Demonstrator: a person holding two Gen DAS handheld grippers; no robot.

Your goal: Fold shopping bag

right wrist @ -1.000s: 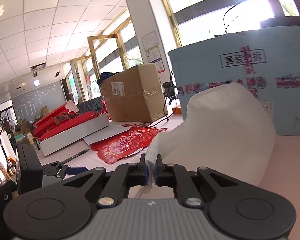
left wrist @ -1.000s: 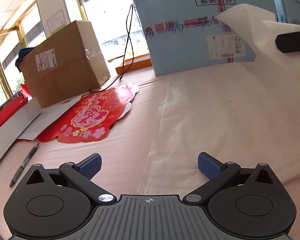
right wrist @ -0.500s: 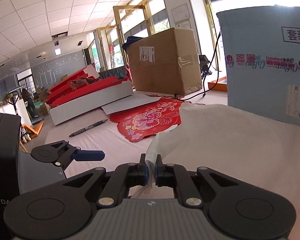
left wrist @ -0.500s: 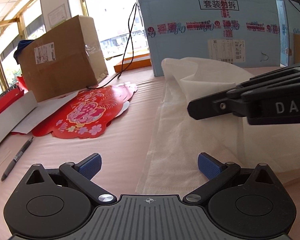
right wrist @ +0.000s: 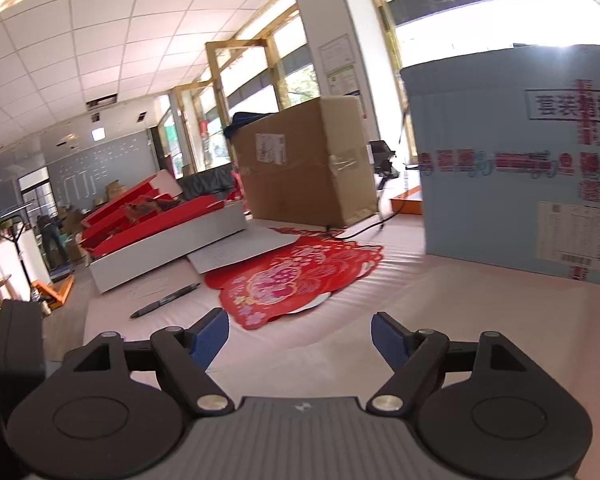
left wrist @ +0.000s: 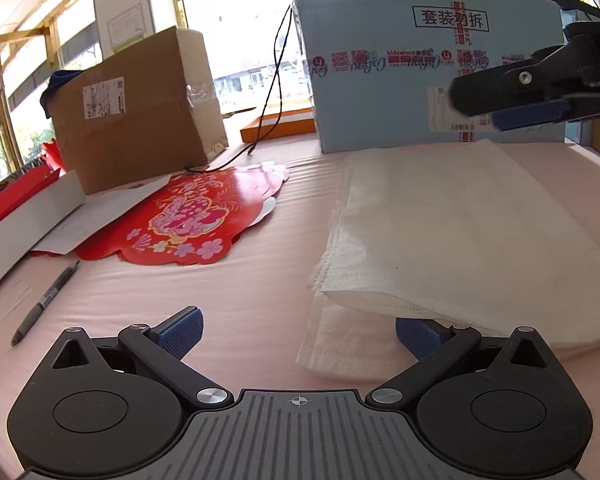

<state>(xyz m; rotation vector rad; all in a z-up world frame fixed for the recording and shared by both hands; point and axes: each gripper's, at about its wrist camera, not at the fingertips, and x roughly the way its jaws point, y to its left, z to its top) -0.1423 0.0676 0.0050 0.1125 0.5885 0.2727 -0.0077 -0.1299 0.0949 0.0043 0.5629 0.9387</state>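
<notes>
Big pink table (left wrist: 260,280) running the whole width, cluttered toward the back: light blue carton (left wrist: 420,80) standing behind, brown cardboard box (left wrist: 140,120) to its left, red paper decoration (left wrist: 188,224) lying flat in front of that, pen (left wrist: 44,300) off near the left edge. White shopping bag (left wrist: 460,232) lying flat on the table's right half, already doubled over once, top layer's near edge sitting a little short of the bottom layer so a strip of the lower one pokes out at the front corner. Left gripper (left wrist: 298,330) down low right at that near corner, fingers spread wide, nothing pinched; right-hand pad looks tucked under the drooping top edge, hard to tell if touching. Right gripper (right wrist: 300,338) hanging up above the far right of the bag, jaws opening, nothing between them, so fold just let go. Stuff that could go sideways, just guessing: floppy non-woven fabric, so top layer could spring back or slide now that nothing's pinning it; already-uneven edges mean the next fold probably comes out crooked unless squared first; grabbing at that corner could catch only one layer and peel the fold open; a wide sweep left could also drag the red decoration along.
</notes>
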